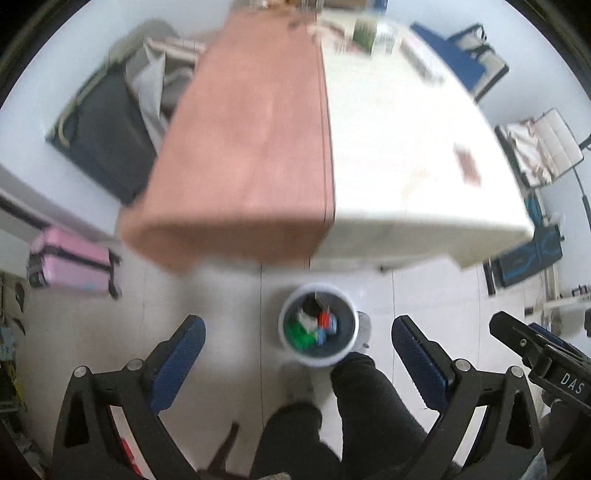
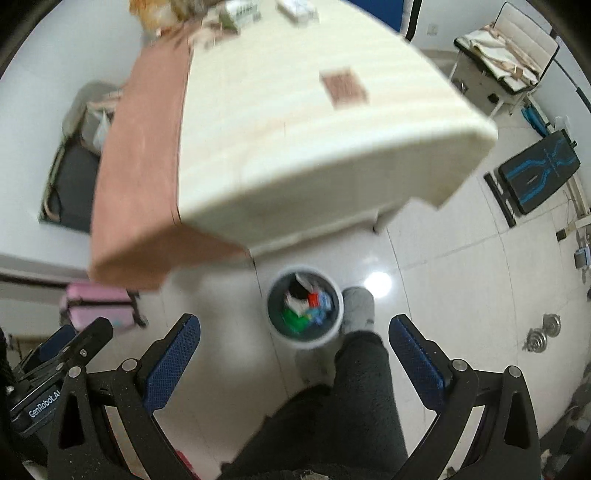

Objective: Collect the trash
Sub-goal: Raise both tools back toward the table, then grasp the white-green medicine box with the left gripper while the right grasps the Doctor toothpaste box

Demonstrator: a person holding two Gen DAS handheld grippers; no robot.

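Note:
A small white-rimmed trash bin (image 1: 347, 349) (image 2: 334, 332) stands on the tiled floor below both cameras. Green, red, blue and white scraps (image 1: 314, 325) (image 2: 306, 304) lie inside it. My left gripper (image 1: 297, 332) hangs high above the bin, open, nothing between its blue pads. The right gripper (image 2: 293, 330) is likewise open and empty above the bin. A reddish-brown flat piece (image 1: 468, 164) (image 2: 343, 88) lies on the cream half of the table. Part of the right gripper's body (image 1: 535, 354) shows at the right edge of the left wrist view.
A table, pink-brown on the left (image 1: 240, 147) and cream on the right (image 2: 295, 147), fills the upper view, with clutter at its far end (image 2: 236, 14). A person's dark-trousered legs (image 2: 354, 387) and grey-socked foot (image 2: 358, 306) stand beside the bin. A pink suitcase (image 1: 70, 262) sits left.

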